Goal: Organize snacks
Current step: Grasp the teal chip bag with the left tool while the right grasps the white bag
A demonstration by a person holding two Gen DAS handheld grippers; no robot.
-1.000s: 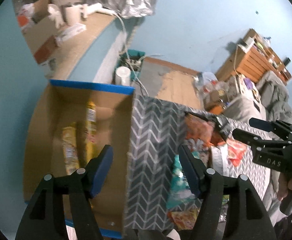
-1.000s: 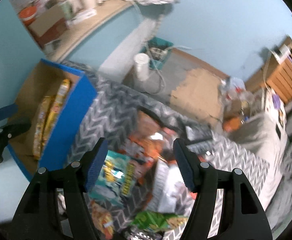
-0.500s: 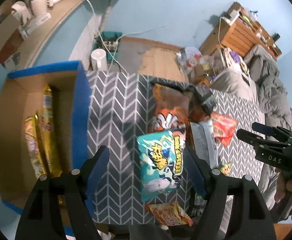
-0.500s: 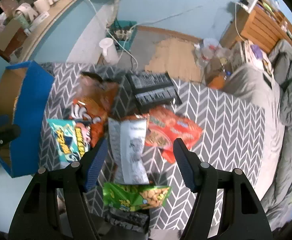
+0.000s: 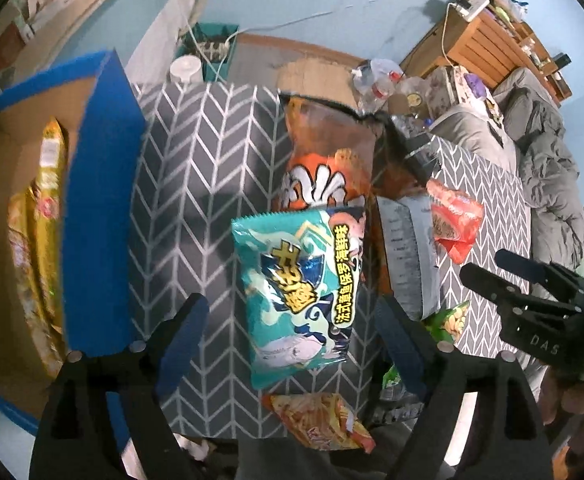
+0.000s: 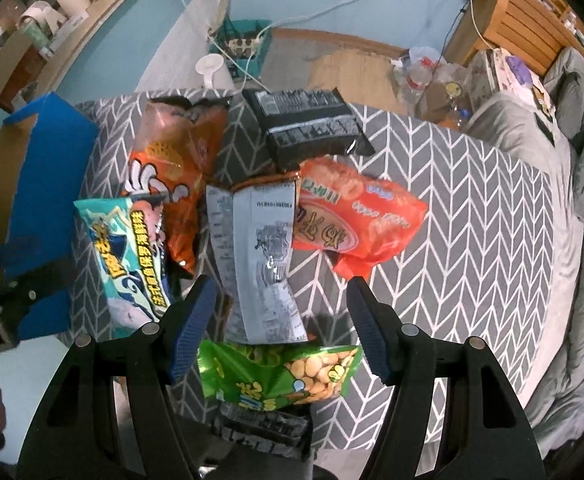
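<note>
Your left gripper (image 5: 292,344) points steeply down over the chevron cloth (image 5: 196,184), jaws wide apart and just been opening, holding nothing. The teal snack bag (image 5: 300,292) lies flat on the cloth between the two blue pads (image 5: 182,336), not touched by either; its lower end sits level with the pad tips, the rest runs out ahead. Ahead of the teal bag and partly under its top edge: the orange chip bag (image 5: 328,152). Below the teal bag, toward you: a small orange-yellow packet (image 5: 320,420). To the left of the left pad: the blue-edged cardboard box (image 5: 96,208) with yellow snack packs (image 5: 40,216) already inside.

Your right gripper (image 6: 280,328) also points down, jaws about half open, nothing gripped. Between its pads: the lower end of the silver-backed packet (image 6: 260,256), lying face down, and the top of the green peanut bag (image 6: 284,372), which lies nearest you. Can't tell if either pad touches them; both look clear. Ahead and right of the jaws: the red cracker bag (image 6: 356,216). Farther ahead: the black packet (image 6: 308,124). Left of the left pad: the teal bag again, with your left gripper beside it at the frame edge.
</note>
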